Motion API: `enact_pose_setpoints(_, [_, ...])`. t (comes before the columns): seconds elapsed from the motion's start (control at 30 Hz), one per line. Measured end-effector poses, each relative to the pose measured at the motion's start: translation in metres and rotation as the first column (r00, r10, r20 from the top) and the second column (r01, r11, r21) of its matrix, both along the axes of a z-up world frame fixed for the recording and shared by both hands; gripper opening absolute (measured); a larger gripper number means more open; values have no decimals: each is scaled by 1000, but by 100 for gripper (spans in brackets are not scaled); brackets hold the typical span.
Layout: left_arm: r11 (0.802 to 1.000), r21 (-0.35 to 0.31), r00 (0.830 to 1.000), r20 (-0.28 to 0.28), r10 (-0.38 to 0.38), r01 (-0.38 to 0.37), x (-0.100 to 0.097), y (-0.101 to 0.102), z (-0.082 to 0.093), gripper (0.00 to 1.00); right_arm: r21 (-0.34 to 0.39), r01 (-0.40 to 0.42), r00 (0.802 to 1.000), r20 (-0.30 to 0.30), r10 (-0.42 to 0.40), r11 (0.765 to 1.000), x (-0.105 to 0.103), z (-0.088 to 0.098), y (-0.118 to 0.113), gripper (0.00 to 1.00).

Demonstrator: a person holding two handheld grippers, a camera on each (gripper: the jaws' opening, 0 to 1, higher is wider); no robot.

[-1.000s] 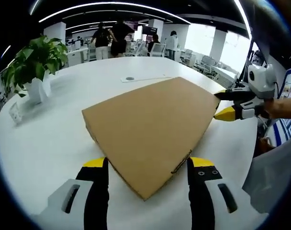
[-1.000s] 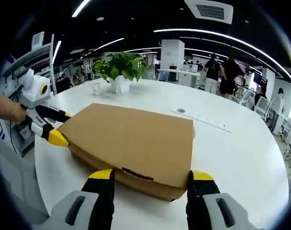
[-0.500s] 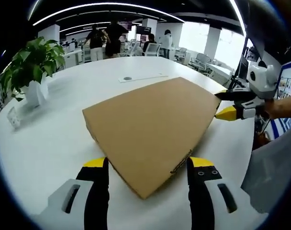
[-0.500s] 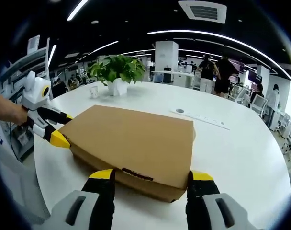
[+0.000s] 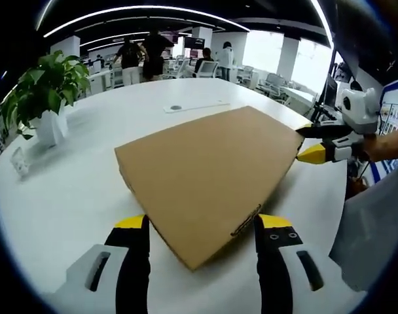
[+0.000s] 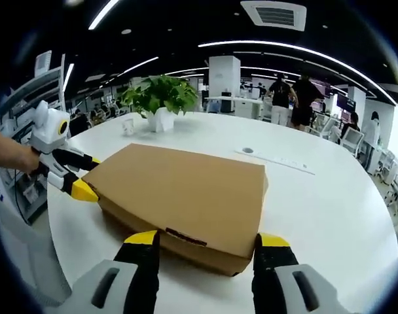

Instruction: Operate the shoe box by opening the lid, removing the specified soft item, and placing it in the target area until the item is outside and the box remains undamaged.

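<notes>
Cardboard shoe box (image 5: 205, 171) lies closed and flat on the white round table (image 5: 68, 190), its lid still down. We hold the left gripper (image 5: 202, 226) with its jaws spread wide around one corner, and the right gripper (image 6: 202, 242) spread the same way around the opposite end. Over the last second almost nothing has changed: the box has not shifted and neither gripper has closed. We judge the opening has not begun, and the soft item remains hidden inside.

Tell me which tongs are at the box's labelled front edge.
The right tongs: they straddle the shoe box at the edge with the dark label. The left tongs sit at a bare corner.
</notes>
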State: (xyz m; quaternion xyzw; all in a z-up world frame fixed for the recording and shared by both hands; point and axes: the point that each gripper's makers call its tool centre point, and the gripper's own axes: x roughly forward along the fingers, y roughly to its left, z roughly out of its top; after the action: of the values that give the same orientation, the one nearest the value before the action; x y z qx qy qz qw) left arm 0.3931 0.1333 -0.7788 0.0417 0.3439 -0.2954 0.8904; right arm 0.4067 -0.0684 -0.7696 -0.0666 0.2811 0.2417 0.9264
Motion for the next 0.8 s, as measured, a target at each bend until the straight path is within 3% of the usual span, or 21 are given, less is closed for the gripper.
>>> enact_pose_setpoints(0.8, [1000,18,1000,3,-26,26,-10,28,1,66,-43,-46,999,10,46,998,-22,-2,27,50])
